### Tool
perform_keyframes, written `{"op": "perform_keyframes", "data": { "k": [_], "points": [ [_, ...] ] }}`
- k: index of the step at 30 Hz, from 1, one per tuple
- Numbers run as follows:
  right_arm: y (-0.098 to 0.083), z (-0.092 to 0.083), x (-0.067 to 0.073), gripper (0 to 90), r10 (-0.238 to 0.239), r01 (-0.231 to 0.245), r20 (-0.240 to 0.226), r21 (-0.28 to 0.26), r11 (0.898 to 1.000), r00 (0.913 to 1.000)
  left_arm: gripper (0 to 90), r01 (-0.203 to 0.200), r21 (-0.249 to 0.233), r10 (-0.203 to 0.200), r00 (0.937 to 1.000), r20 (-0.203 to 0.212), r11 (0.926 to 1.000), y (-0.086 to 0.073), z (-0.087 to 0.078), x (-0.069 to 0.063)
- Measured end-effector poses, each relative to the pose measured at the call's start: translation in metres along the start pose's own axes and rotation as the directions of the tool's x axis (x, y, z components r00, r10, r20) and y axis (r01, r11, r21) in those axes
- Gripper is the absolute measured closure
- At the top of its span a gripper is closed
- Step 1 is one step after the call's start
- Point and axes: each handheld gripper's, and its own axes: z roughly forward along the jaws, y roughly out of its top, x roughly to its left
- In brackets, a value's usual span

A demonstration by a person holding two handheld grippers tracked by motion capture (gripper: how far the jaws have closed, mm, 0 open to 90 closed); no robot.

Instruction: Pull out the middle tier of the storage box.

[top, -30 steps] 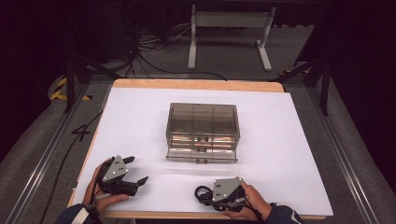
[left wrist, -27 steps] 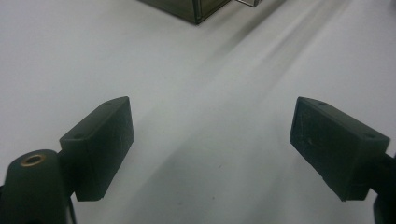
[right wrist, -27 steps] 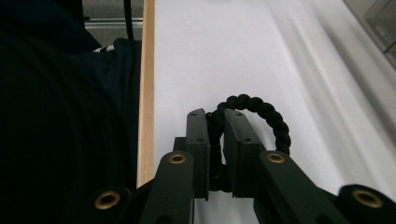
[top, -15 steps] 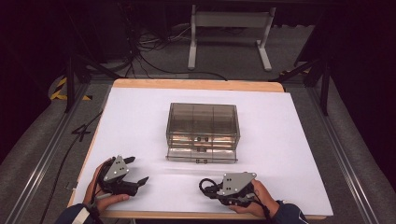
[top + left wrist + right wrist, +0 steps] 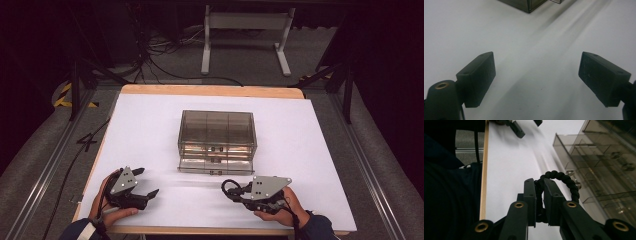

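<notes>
Near the table's front edge, the right gripper (image 5: 539,202) pinches a black braided cord loop (image 5: 564,181), its rounded bulge pointing left past the jaw tips. The left gripper (image 5: 145,182) sits near-left, jaws spread, nothing between. Farther back stands a smoky translucent plastic drawer cabinet (image 5: 217,140), boxy and glossy.

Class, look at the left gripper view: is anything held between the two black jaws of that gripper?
No: the left gripper stands wide open, with bare white table surface between its pads.
</notes>
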Motion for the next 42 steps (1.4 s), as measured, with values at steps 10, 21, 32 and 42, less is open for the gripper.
{"op": "perform_keyframes", "data": {
  "k": [10, 21, 32, 42],
  "points": [
    [0.011, -0.017, -0.01, 81.1, 0.003, -0.002, 0.043, -0.033, 0.999, 0.9991, 14.9, 0.001, -0.001, -0.001, 1.0, 0.001, 1.0, 0.0, 0.0, 0.0],
    [0.029, -0.024, -0.027, 81.1, -0.005, 0.007, 0.066, -0.02, 1.0, 0.9978, 15.0, 0.003, -0.004, -0.003, 1.0, 0.001, 1.0, 0.0, 0.0, 0.0],
    [0.04, -0.01, -0.043, 81.1, -0.005, 0.005, 0.06, -0.006, 1.0, 0.9982, 15.1, -0.001, -0.001, 0.001, 1.0, 0.002, 1.0, 0.0, 0.0, 0.0],
    [0.046, 0.006, -0.052, 81.1, -0.002, 0.001, 0.048, 0.014, 1.0, 0.9988, 15.4, -0.002, -0.001, 0.002, 1.0, 0.004, 1.0, 0.0, 0.0, 0.0]
  ]
}}
